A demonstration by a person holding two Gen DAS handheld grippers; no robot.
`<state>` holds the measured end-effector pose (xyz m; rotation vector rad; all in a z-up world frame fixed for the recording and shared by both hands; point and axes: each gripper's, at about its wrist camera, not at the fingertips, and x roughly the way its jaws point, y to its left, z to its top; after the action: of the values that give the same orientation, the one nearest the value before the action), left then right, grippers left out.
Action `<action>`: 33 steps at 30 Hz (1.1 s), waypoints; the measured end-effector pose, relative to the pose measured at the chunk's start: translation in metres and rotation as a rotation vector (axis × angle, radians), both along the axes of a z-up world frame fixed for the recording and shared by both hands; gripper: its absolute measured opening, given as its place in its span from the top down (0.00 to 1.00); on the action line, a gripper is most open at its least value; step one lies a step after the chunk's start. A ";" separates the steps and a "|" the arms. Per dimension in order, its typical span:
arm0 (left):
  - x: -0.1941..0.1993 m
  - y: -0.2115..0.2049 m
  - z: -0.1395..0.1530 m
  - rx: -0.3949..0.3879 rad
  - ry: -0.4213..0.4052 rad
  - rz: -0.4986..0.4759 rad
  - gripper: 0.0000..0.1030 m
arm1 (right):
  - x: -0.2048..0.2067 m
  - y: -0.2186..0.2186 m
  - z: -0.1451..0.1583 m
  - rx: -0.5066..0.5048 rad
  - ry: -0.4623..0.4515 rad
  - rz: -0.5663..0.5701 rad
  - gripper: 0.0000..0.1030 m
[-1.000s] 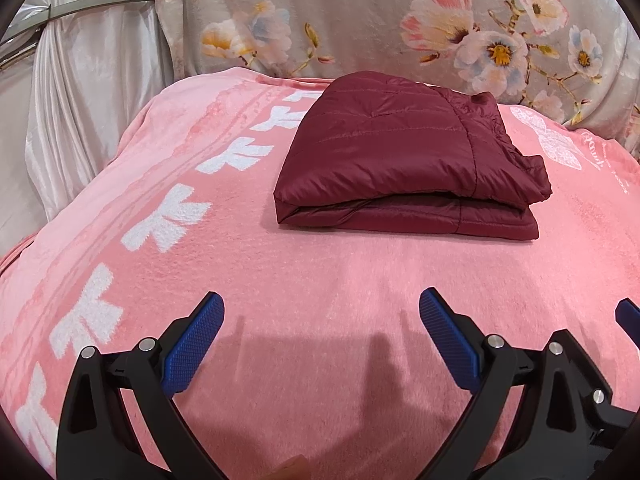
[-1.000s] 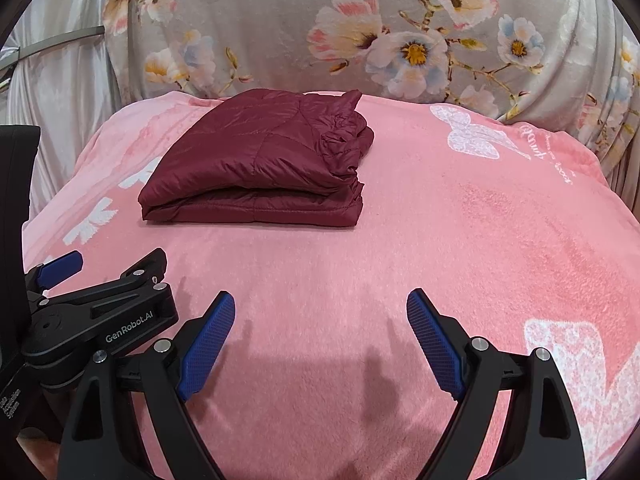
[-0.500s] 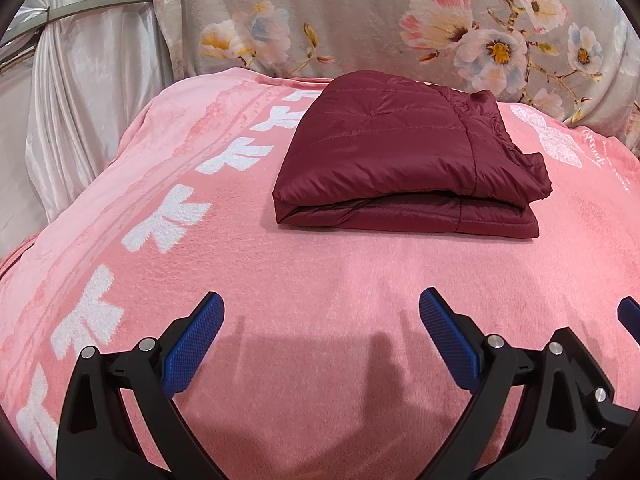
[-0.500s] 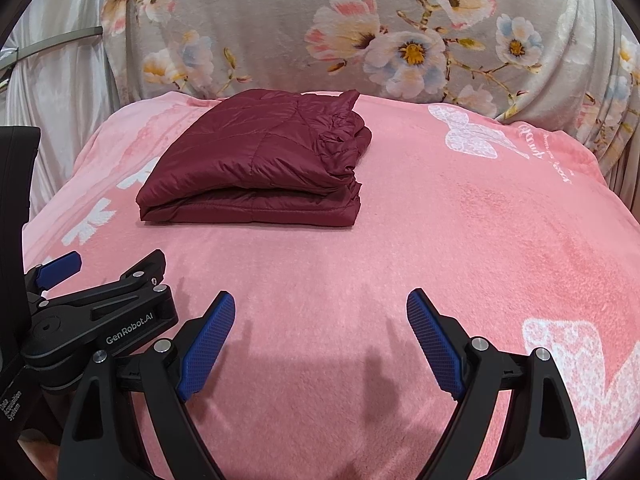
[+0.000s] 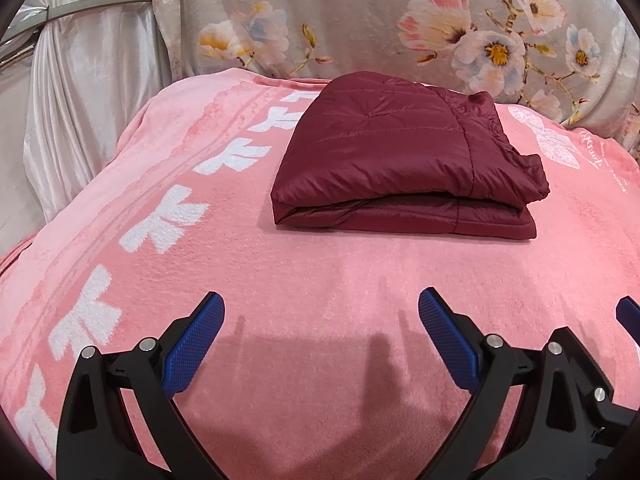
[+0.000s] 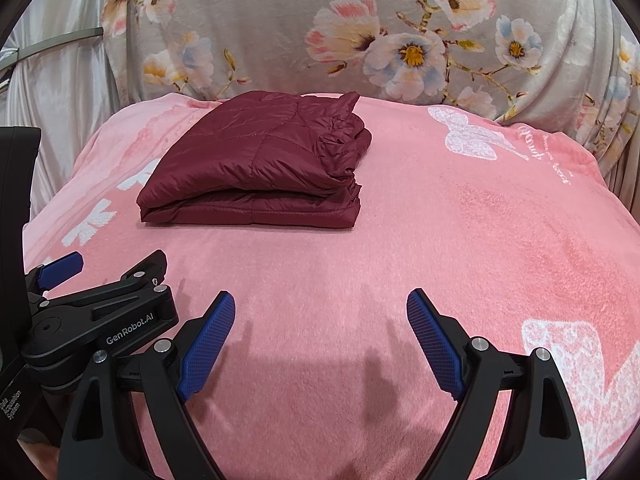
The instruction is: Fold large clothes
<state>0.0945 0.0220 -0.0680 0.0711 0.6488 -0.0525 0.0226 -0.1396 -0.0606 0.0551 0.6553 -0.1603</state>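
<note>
A dark red quilted jacket (image 5: 404,164) lies folded in a neat rectangular stack on the pink blanket (image 5: 320,280); it also shows in the right wrist view (image 6: 260,168), left of centre. My left gripper (image 5: 322,338) is open and empty, hovering over bare blanket well short of the jacket. My right gripper (image 6: 320,336) is open and empty, just to the right of the left one, also short of the jacket. The left gripper's body (image 6: 100,316) shows at the lower left of the right wrist view.
The pink blanket with white bow prints (image 5: 160,220) covers a raised surface. A grey floral fabric (image 6: 360,32) hangs behind it. A pale satin curtain (image 5: 80,100) hangs at the left. A white butterfly print (image 6: 472,136) lies right of the jacket.
Both grippers have drifted very slightly; the jacket sits a touch higher in both views. Nothing was grasped or released.
</note>
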 end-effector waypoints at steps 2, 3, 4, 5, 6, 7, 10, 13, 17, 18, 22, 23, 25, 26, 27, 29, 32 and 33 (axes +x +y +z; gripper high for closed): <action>0.000 0.000 0.000 0.000 0.000 0.000 0.07 | 0.000 0.000 0.001 0.000 0.000 -0.001 0.17; 0.000 0.000 0.000 0.000 -0.001 0.000 0.07 | 0.000 0.000 0.001 0.000 -0.001 -0.001 0.17; 0.000 0.000 0.000 0.000 0.000 -0.001 0.07 | 0.000 0.000 0.001 -0.001 -0.001 -0.001 0.17; 0.000 0.000 0.000 0.000 0.000 0.000 0.07 | 0.000 0.000 0.001 -0.001 -0.001 -0.001 0.17; 0.000 0.000 0.000 0.000 -0.001 0.000 0.07 | 0.000 0.000 0.001 -0.001 -0.001 -0.001 0.17; 0.000 0.000 0.000 0.000 -0.001 0.000 0.07 | 0.000 0.000 0.001 0.000 -0.001 -0.001 0.17; 0.000 0.000 0.000 0.001 0.000 0.000 0.07 | 0.000 0.000 0.001 0.000 -0.001 -0.001 0.17; 0.000 0.000 0.000 0.001 0.000 0.001 0.07 | 0.000 0.000 0.000 0.000 -0.001 -0.001 0.17; 0.000 0.000 0.000 0.002 0.000 0.001 0.07 | 0.000 0.000 0.001 -0.001 -0.001 -0.002 0.17; 0.000 0.000 0.000 0.001 0.000 0.000 0.07 | 0.000 0.000 0.000 0.000 -0.001 -0.001 0.17; 0.000 0.000 0.000 0.001 -0.001 0.000 0.07 | 0.000 0.000 0.002 -0.001 -0.002 -0.003 0.17; 0.000 0.000 0.000 0.001 -0.001 0.000 0.07 | -0.001 0.000 0.001 -0.001 -0.002 -0.003 0.17; 0.000 0.000 0.000 0.001 -0.002 0.000 0.07 | 0.000 0.000 0.002 -0.001 -0.002 -0.004 0.17; 0.000 0.000 0.000 0.002 -0.002 0.000 0.07 | 0.000 0.000 0.002 -0.001 -0.002 -0.004 0.17; 0.000 0.000 -0.001 0.001 -0.001 -0.001 0.07 | -0.001 0.000 0.001 -0.001 -0.003 -0.003 0.17; -0.001 0.000 0.000 0.007 -0.005 0.004 0.07 | 0.000 0.000 0.002 0.000 -0.004 -0.003 0.17; -0.001 -0.001 0.001 0.015 -0.008 0.010 0.08 | -0.001 0.000 0.001 0.000 -0.003 -0.002 0.17; -0.001 0.000 0.001 0.015 -0.008 0.009 0.08 | -0.001 0.000 0.001 -0.001 -0.003 -0.002 0.17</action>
<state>0.0930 0.0216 -0.0672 0.0827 0.6413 -0.0384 0.0220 -0.1399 -0.0594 0.0549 0.6524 -0.1626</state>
